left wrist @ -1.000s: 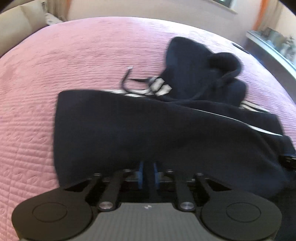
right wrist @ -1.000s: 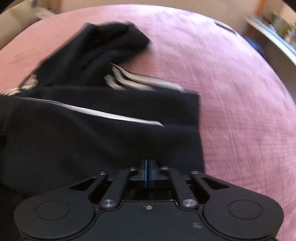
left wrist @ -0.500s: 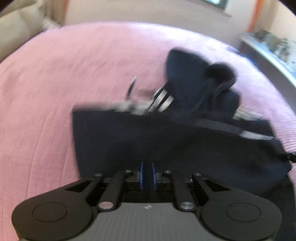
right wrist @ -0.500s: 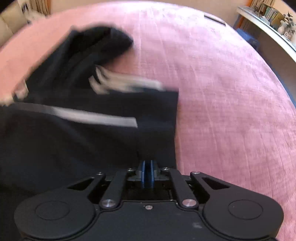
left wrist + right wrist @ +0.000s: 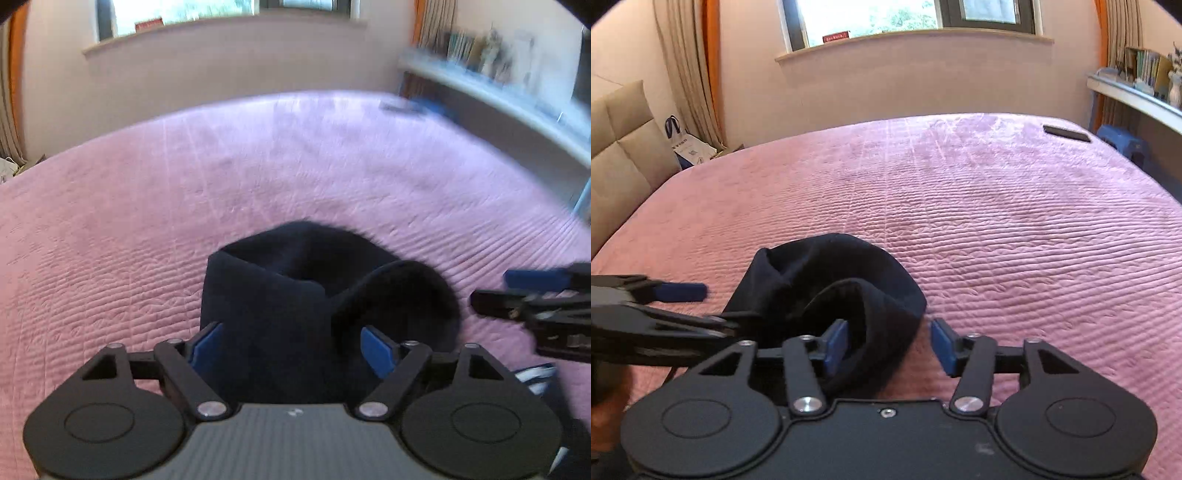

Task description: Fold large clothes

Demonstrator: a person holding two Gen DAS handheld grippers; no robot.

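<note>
The dark garment [image 5: 827, 280] is lying in a heap on the pink quilted bedspread [image 5: 1015, 229], bunched up with a rolled hem or cuff curling round at the front. In the left wrist view the same dark clothing [image 5: 280, 306] sits right ahead of the fingers, with a bit of white striping peeking out at the lower right edge.

Both sets of jaws have just been opening. The left gripper [image 5: 291, 347] now has its blue pads wide apart, with the cloth lying between them but not pinched. The right gripper [image 5: 888, 343] is the same deal: pads spread, the rolled edge of the fabric sitting by its left pad, nothing clamped.

Further out there's a window sill [image 5: 912, 40], curtains [image 5: 690, 70], a beige padded headboard [image 5: 624, 147] and a shelf with books [image 5: 1137, 88].
</note>
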